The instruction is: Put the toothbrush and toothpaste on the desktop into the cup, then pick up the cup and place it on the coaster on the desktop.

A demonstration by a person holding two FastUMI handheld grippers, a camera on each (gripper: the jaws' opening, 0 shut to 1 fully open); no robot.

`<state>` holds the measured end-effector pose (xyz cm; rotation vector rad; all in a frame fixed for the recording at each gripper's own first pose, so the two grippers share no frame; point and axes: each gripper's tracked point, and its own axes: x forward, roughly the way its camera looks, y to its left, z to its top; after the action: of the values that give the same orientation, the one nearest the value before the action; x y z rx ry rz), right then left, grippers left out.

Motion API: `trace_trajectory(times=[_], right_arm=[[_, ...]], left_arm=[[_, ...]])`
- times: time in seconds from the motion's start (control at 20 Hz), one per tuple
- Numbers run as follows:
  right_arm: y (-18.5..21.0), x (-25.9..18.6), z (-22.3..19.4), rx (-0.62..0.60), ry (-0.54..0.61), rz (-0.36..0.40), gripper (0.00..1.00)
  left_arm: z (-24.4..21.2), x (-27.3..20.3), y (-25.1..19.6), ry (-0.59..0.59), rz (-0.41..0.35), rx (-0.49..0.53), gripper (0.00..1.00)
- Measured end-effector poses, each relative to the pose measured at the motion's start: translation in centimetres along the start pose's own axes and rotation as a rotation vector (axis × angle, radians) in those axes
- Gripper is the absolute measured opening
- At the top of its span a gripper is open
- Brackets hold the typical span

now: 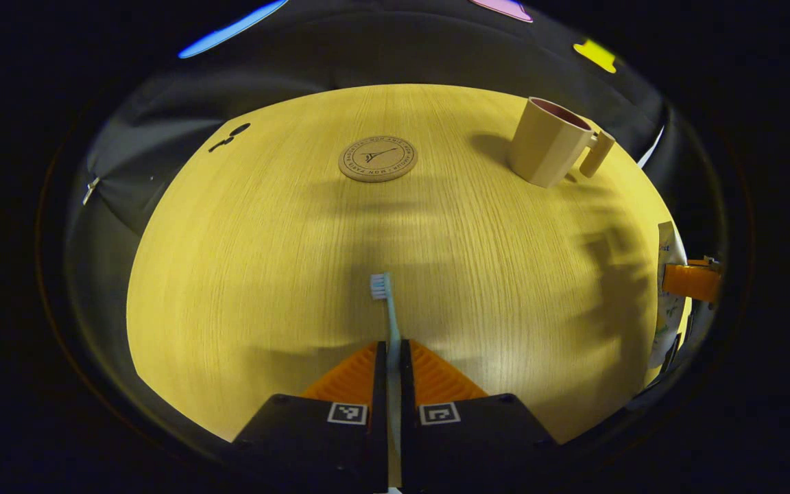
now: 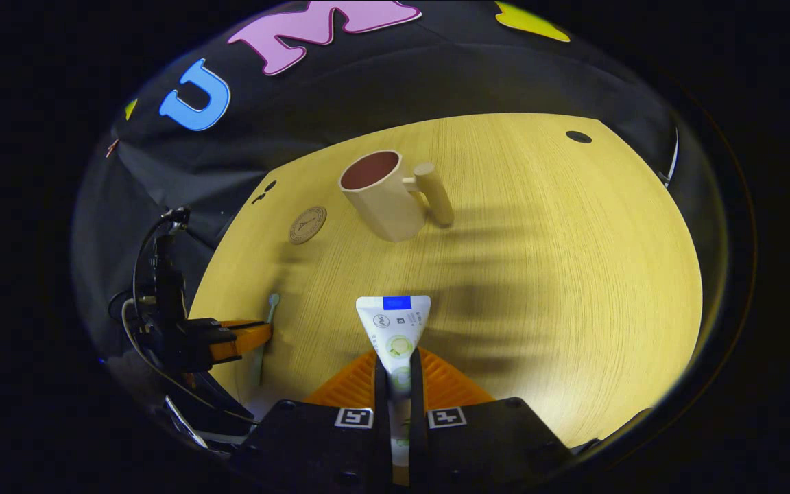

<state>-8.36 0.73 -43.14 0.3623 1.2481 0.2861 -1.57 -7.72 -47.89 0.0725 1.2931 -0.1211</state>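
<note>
Left gripper view low over the pale wood-grain counter (image 1: 244,274), facing the far edge, right gripper view likewise low and close, angled leftward, both sharing the beige handled cup (image 1: 550,140) and round cork coaster (image 2: 307,224)

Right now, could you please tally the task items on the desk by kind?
Toothbrush: 1
Toothpaste tube: 1
Cup: 1
Coaster: 1
Total: 4
</note>
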Motion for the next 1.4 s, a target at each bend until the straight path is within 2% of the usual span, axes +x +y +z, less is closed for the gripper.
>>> trace_trajectory(times=[0.15,0.3,0.4,0.6,0.85,1.0,1.3,1.4], right_arm=[[-0.1,0.0,-0.1,0.001,-0.006,-0.006,0.14],[0.0,-0.5,0.1,-0.001,-0.022,-0.004,0.14],[0.4,-0.8,0.5,0.002,-0.047,0.011,0.14],[2.1,-1.9,2.6,0.006,-0.148,0.06,0.14],[6.0,-6.2,8.9,-0.026,-0.351,0.16,0.14],[7.2,-8.0,13.5,-0.063,-0.454,0.18,0.14],[8.5,-7.2,21.5,-0.139,-0.553,0.206,0.13],[8.9,-6.2,24.1,-0.125,-0.587,0.221,0.14]], left_arm=[[0.2,0.0,-0.1,-0.018,-0.042,-0.007,0.08],[0.1,-0.4,0.2,-0.046,-0.07,-0.073,0.06],[0.7,-1.2,0.7,-0.096,-0.06,-0.084,0.06],[3.3,-4.6,-0.4,-0.223,-0.109,-0.116,0.06],[6.8,-9.8,-3.7,-0.393,-0.232,-0.17,0.06],[7.1,-11.4,-4.9,-0.418,-0.266,-0.2,0.06],[4.7,-13.0,-7.0,-0.421,-0.299,-0.225,0.06],[3.5,-13.4,-7.6,-0.41,-0.304,-0.233,0.06]])
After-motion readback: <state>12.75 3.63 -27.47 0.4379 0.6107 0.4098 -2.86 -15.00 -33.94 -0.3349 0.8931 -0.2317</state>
